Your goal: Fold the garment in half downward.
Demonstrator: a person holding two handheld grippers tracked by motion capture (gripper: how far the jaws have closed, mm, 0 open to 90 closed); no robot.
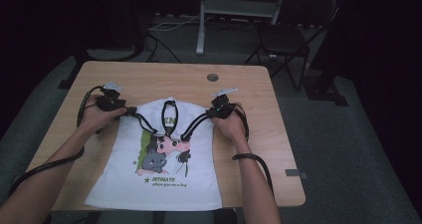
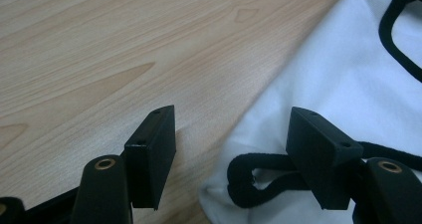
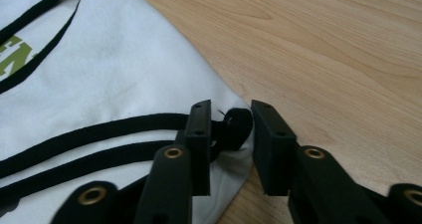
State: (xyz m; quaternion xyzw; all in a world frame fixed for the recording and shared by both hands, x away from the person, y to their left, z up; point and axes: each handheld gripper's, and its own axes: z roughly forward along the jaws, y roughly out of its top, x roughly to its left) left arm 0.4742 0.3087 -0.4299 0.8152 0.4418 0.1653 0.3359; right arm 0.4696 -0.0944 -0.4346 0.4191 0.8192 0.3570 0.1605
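Note:
A white T-shirt point(image 1: 164, 179) with black trim and a cartoon print lies flat on the wooden table point(image 1: 249, 89), neck toward the far edge. At the shirt's left sleeve, my left gripper point(image 1: 130, 110) is open. In the left gripper view its jaws point(image 2: 234, 117) straddle the black-trimmed sleeve edge point(image 2: 249, 174), which lies against the right jaw while the left jaw is over bare wood. My right gripper point(image 1: 210, 113) sits at the right sleeve. In the right gripper view its jaws point(image 3: 231, 109) pinch the black sleeve trim point(image 3: 234, 127) at the corner of the white cloth point(image 3: 124, 69).
A round grommet point(image 1: 212, 77) sits in the tabletop near the far edge. A black chair point(image 1: 283, 37) and a metal stand point(image 1: 201, 30) are on the floor behind the table. Bare wood shows on both sides of the shirt.

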